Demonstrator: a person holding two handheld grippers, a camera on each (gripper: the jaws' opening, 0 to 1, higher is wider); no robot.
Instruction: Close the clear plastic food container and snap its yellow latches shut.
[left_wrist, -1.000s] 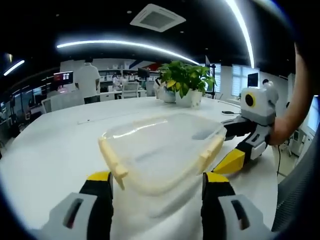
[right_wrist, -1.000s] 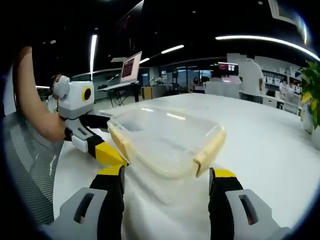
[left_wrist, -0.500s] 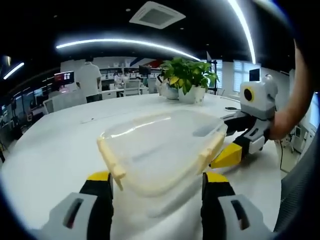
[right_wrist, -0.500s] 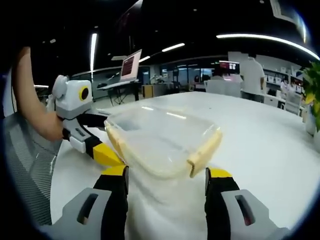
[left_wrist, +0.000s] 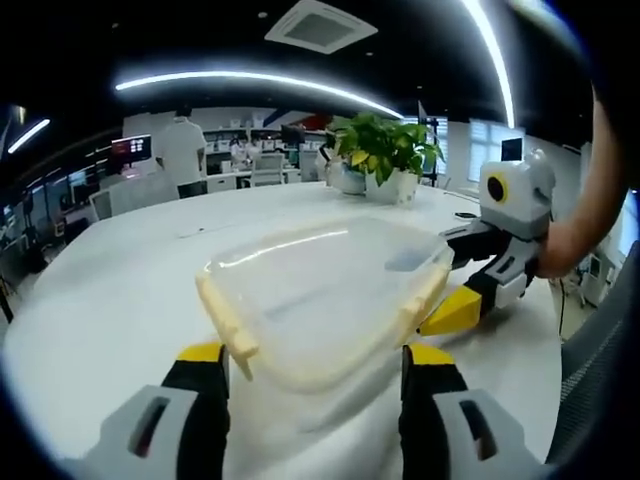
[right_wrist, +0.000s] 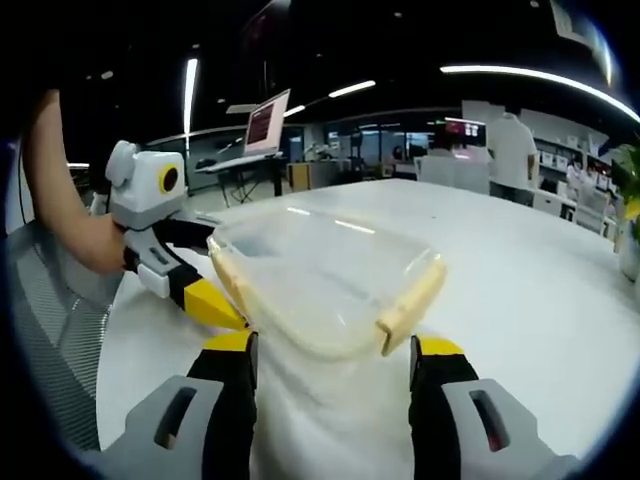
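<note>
The clear plastic container (left_wrist: 320, 285) lies on the white table (left_wrist: 110, 300) with its lid on. A pale yellow latch (left_wrist: 226, 322) sticks out at its left side and another latch (left_wrist: 424, 295) at its right. My left gripper (left_wrist: 315, 358) is open, and the container's near end reaches between the jaws. From the right, the right gripper's yellow tip (left_wrist: 455, 310) sits close beside the right latch. In the right gripper view the container (right_wrist: 315, 275) lies ahead of my open right gripper (right_wrist: 335, 350), with the left gripper's yellow tip (right_wrist: 210, 302) at its left edge.
A potted plant (left_wrist: 385, 150) stands at the table's far side. A person (left_wrist: 182, 150) stands among desks beyond. A bare arm (right_wrist: 60, 200) holds the left gripper. A grey mesh chair (right_wrist: 50, 340) is by the table's edge, and a laptop (right_wrist: 265, 122) sits on a far desk.
Both views have shifted only slightly. The grippers have stayed open around the container, and the right gripper's yellow tip has edged a little closer to the latch.
</note>
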